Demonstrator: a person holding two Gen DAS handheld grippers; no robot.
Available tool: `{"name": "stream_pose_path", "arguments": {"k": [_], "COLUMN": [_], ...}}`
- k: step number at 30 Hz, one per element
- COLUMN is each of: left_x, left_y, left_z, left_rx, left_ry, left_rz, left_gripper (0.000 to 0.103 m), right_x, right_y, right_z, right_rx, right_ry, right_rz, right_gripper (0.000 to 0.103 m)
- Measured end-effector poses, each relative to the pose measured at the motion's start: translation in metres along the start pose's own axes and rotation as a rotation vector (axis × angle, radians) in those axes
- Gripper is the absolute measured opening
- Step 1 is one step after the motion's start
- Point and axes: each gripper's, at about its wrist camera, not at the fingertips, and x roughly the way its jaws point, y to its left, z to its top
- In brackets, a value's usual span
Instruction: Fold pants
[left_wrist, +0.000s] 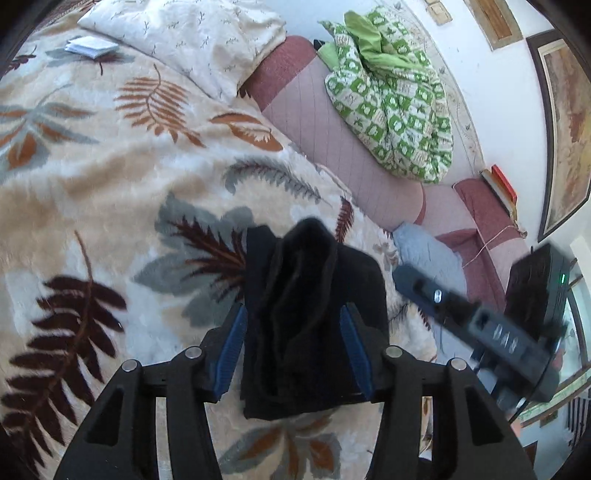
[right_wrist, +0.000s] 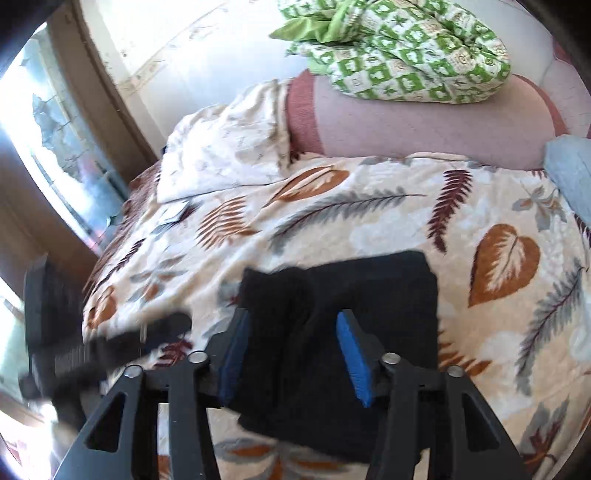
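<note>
A leaf-patterned blanket (left_wrist: 110, 177) covers the bed, bearing folded black pants (left_wrist: 306, 295), a cream pillow (left_wrist: 192, 33) and papers (left_wrist: 90, 46).

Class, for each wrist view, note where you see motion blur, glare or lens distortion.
Left wrist view: the right gripper is smeared by motion blur; the bed cover bulges with fisheye curve. Right wrist view: the left gripper is blurred, the window glares bright, the black pants stay fairly sharp.

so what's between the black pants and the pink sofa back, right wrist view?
Only leaf-print blanket between the pants and the sofa back. The cream pillow sits off to the left. Seen in the right wrist view.
</note>
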Motion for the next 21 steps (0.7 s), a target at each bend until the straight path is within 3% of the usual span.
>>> {"name": "stream_pose_path", "arguments": {"k": [5,10,13,16,21], "left_x": [0.028,0.035,0.036,0.036,0.028], "left_y": [0.012,0.022,0.026,0.023,0.021], "left_z": [-0.019,-0.024,-0.026,-0.024,-0.024], "left_rx": [-0.013,-0.027,-0.031,-0.026,-0.017], "left_ry": [0.086,0.093,0.091,0.095,0.084], "left_rz": [0.026,0.012,0.002,-0.004,-0.007], "left_gripper": [0.043,0.043,0.043,0.043,0.043], "right_x": [0.043,0.110,0.135,0.138,0.082], "right_y": [0.023,0.049,0.055,0.057,0.046], "right_z": [0.021,0.018,0.015,0.016,0.028], "right_rx": [-0.077,-0.206,-0.228,-0.218,-0.142], "right_ry": [0.114,0.285,0.344,0.351,0.214], "right_rz": [-0.051,-0.182,-0.229,-0.226,-0.099], "right_gripper": [0.047,0.048,0.052,0.063,0.062]}}
